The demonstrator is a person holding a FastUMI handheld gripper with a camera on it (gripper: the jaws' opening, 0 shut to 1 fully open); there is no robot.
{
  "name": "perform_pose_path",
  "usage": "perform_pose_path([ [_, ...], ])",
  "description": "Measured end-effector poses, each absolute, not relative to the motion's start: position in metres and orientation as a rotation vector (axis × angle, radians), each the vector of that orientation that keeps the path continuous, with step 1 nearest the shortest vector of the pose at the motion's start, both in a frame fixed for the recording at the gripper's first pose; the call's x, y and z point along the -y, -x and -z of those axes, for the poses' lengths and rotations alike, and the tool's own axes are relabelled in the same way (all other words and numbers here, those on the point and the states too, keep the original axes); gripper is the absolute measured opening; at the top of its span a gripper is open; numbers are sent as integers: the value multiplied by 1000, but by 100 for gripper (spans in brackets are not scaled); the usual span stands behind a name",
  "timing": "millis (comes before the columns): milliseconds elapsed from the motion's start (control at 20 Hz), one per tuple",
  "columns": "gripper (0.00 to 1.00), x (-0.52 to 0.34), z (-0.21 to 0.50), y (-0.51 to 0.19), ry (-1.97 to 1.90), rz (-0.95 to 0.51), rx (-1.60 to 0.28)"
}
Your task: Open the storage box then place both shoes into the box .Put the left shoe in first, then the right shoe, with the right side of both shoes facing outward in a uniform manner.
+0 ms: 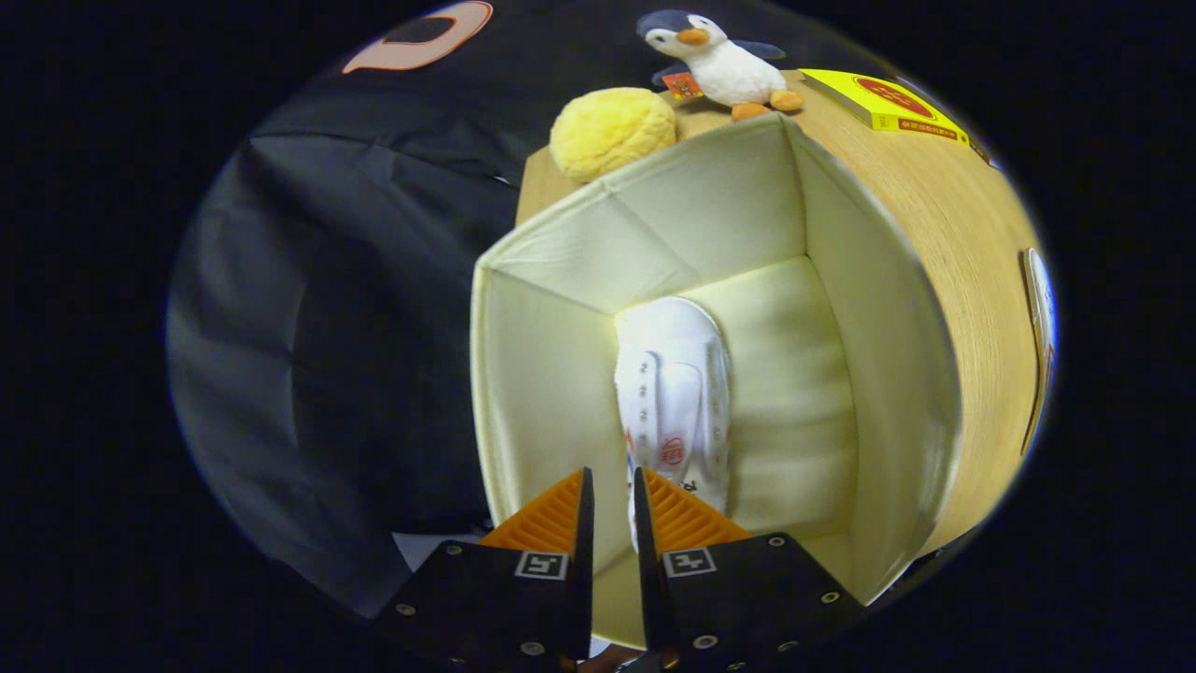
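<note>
The storage box stands open on the wooden table, its cream fabric walls upright and its mouth facing the gripper. 1 white shoe lies on the box floor left of centre, toe toward the far wall and heel at the near end just by the fingertips. The fingers are drawn close with only a narrow slit between them; the heel seems to sit at or behind that slit, but whether both fingers press on it cannot be told. This looks like the step of setting the 1st shoe into the box. The next move likely calls for letting go and withdrawing without dragging the shoe, then fetching the 2nd shoe for the free floor on the right. Beyond the box sit a yellow plush ball, a penguin toy and a yellow carton.
</note>
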State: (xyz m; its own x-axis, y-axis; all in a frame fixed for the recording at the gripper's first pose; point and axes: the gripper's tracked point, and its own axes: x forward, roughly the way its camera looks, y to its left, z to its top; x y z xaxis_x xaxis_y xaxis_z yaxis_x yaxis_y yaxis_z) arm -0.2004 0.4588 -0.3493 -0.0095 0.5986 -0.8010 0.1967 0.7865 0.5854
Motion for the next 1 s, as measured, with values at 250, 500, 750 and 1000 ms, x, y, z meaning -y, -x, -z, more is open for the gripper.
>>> perform_pose_path([
  [250, 52, -407, 308, 182, -652, -419, -1432],
  [500, 75, -325, 296, 171, -588, -405, -1289],
  [750, 97, -226, 311, 185, -522, -312, -1238],
  [1000, 97, -120, 348, 213, -398, -154, -1258],
])
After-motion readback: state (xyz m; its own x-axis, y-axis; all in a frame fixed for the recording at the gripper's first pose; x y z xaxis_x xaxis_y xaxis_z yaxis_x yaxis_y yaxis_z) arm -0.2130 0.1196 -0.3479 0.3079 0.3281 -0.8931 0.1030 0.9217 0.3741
